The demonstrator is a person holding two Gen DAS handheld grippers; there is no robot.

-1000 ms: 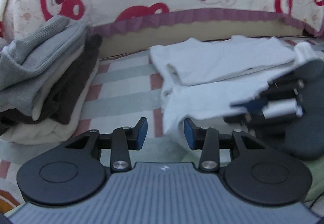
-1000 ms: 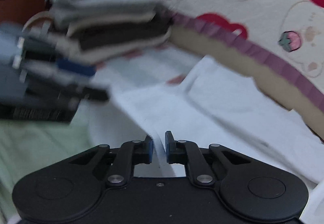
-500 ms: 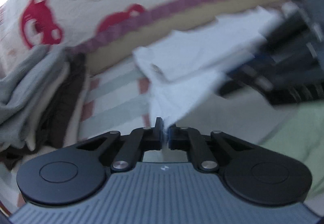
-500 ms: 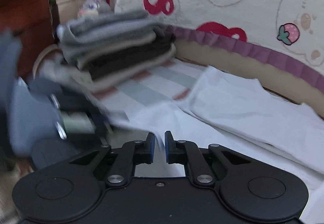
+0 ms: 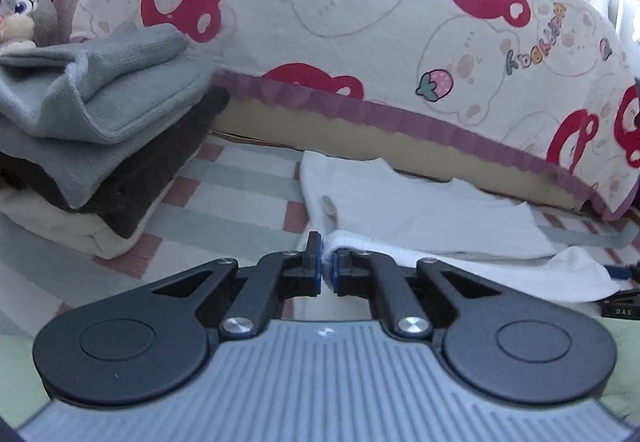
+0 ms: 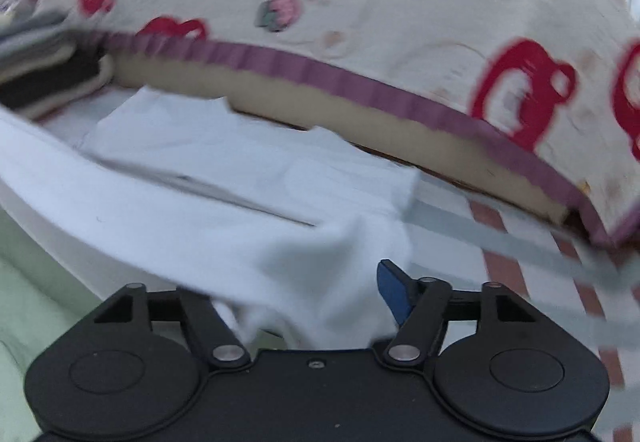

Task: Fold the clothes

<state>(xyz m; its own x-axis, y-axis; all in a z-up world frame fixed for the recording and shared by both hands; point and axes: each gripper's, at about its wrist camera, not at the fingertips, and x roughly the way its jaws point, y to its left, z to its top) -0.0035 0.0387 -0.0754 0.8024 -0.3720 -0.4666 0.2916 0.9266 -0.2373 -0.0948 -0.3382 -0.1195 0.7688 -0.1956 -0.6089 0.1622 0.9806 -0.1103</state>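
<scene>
On the striped bed sheet (image 5: 248, 182), beside a stack of folded clothes (image 5: 100, 138), a white garment (image 5: 420, 210) is pinched at its edge by the closed left tool (image 5: 327, 269), while the right tool (image 6: 312, 282), its jaws just opened wide, has the cloth draped loosely between them.

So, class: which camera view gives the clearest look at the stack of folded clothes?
The left wrist view. The stack of folded clothes sits sharp and nearly whole at the left: grey on top, dark brown beneath, cream at the bottom. The right wrist view catches only a blurred sliver of it at its left edge.
</scene>
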